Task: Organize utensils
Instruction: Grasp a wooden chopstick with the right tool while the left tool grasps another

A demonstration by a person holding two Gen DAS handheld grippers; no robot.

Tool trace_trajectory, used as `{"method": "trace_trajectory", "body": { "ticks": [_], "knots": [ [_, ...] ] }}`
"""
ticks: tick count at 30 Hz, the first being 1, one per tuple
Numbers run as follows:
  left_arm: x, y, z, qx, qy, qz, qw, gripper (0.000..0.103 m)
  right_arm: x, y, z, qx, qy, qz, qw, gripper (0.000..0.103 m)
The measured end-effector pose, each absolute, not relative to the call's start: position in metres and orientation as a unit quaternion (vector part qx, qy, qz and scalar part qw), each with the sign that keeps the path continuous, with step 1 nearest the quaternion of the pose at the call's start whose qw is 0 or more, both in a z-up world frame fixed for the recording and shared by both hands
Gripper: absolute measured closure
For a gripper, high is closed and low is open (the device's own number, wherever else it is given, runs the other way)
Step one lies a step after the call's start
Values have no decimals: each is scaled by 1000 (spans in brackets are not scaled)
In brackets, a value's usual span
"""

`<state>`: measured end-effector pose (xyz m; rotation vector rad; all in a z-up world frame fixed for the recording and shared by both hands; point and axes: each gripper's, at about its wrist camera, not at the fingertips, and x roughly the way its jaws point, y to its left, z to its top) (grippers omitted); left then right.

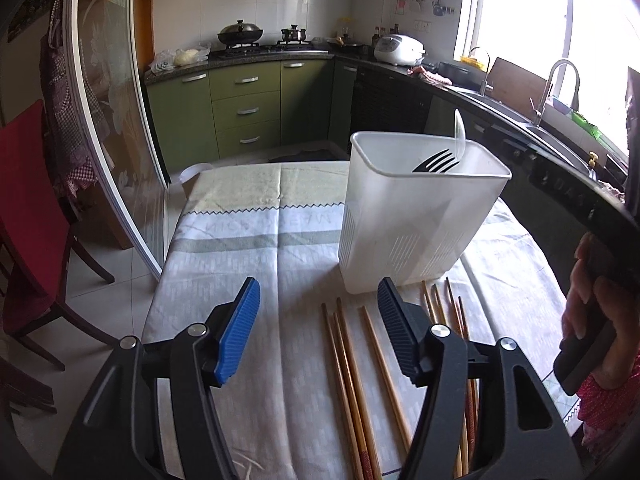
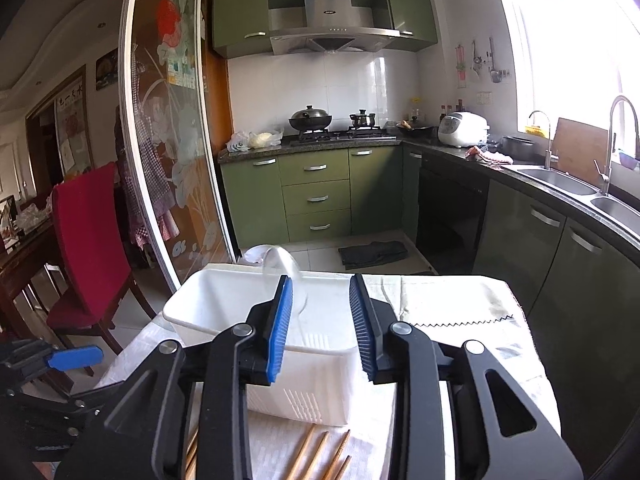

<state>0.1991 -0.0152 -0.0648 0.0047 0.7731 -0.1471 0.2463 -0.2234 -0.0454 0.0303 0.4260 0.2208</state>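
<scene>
A white plastic utensil holder (image 1: pixel 416 216) stands on the cloth-covered table (image 1: pixel 248 240). A black fork (image 1: pixel 436 162) and a clear plastic spoon (image 1: pixel 460 132) stick out of it. Several wooden chopsticks (image 1: pixel 352 368) lie on the cloth in front of it. My left gripper (image 1: pixel 316 332) is open and empty, low over the chopsticks. My right gripper (image 2: pixel 322 328) is open and empty, above the holder (image 2: pixel 224 304), with the clear spoon (image 2: pixel 284 268) just beyond its left finger. Chopstick tips (image 2: pixel 316 456) show below it.
A red chair (image 1: pixel 28 216) and a glass sliding door (image 1: pixel 108 120) stand left of the table. The kitchen counter with sink (image 1: pixel 560 136) runs along the right. The left gripper shows at the lower left of the right wrist view (image 2: pixel 72 358).
</scene>
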Motion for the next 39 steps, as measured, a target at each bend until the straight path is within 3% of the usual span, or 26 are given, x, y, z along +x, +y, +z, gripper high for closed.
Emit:
{"method": "trace_trajectory", "body": {
  "ticks": [8, 11, 15, 29, 35, 39],
  "knots": [
    [222, -16, -110, 13, 509, -61, 859, 45, 187, -279, -39, 43, 240, 94, 965, 68],
    [231, -16, -128, 5, 548, -61, 834, 61, 173, -303, -56, 54, 284, 91, 953, 68],
    [243, -15, -147, -15, 588, -56, 807, 71, 162, -332, -79, 81, 331, 93, 936, 68],
    [252, -36, -158, 13, 611, -46, 791, 73, 161, -336, -94, 78, 353, 96, 927, 68],
    [254, -43, -163, 33, 617, -45, 785, 92, 176, -315, -104, 59, 397, 99, 910, 68],
    [248, -40, -163, 43, 618, -49, 783, 94, 191, -294, -126, 63, 462, 121, 876, 68]
  ]
}}
